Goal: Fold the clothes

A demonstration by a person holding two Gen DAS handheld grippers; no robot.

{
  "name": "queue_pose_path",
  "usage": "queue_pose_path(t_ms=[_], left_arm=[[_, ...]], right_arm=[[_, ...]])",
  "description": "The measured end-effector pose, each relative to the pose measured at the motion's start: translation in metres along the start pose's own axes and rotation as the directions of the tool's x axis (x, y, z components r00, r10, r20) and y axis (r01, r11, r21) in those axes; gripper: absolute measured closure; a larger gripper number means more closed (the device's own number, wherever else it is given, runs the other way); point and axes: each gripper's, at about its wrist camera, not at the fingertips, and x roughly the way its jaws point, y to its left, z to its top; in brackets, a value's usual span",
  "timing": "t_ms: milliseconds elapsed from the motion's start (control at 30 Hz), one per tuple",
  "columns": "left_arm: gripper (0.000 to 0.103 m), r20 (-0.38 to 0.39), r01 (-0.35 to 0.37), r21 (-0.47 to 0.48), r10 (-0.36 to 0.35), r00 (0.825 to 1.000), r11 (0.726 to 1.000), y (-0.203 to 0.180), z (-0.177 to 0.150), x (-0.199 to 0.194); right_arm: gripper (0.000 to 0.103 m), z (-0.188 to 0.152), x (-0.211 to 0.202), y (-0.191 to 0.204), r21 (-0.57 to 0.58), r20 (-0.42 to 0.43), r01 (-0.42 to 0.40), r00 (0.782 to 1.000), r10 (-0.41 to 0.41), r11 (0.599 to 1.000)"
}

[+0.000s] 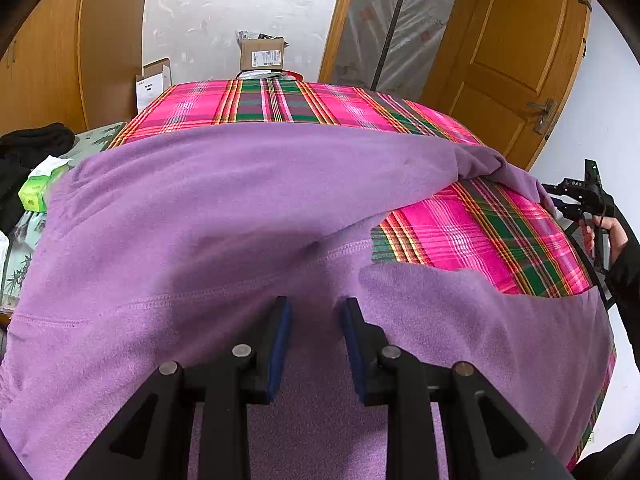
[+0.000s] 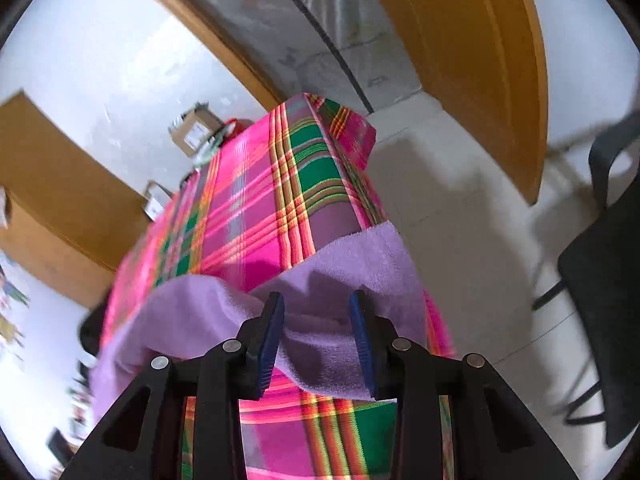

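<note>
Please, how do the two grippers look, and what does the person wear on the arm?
Both the left gripper and the right gripper have black angular frames, round silver pins and flat dark blue pads. The arm holding the right gripper wears a black sleeve.

This is a room in a home, likely a bedroom. A bed or table covered with a pink and green plaid cloth (image 1: pixel 280 104) fills the middle. A panelled wooden door (image 1: pixel 516 48) with a metal handle stands at the right, wooden wardrobe fronts (image 1: pixel 52 64) at the left. Opened cardboard boxes (image 1: pixel 262 54) sit beyond the cloth's far edge, against a white wall. A black chair (image 2: pixel 604 264) stands on the pale tiled floor (image 2: pixel 448 184).
</note>
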Motion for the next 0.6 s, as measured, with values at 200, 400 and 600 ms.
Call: queue_pose_path(t_ms=[200, 400, 600], left_arm=[[0.076, 0.0, -0.005, 0.004, 0.005, 1.0, 1.0, 0.0, 0.0, 0.0], [0.075, 0.001, -0.004, 0.001, 0.004, 1.0, 1.0, 0.0, 0.0, 0.0], [0.075, -0.001, -0.022, 0.015, 0.022, 1.0, 1.0, -0.004, 0.0, 0.001]], right_arm=[[0.062, -0.012, -0.033, -0.017, 0.035, 0.069, 0.015, 0.997, -0.017, 0.999], [0.061, -0.054, -0.032, 0.026, -0.414, 0.045, 0.196, 0.98, -0.195, 0.889], [0.061, -0.059, 0.0, 0.049, -0.619, 0.108, 0.306, 0.945, -0.307, 0.723]])
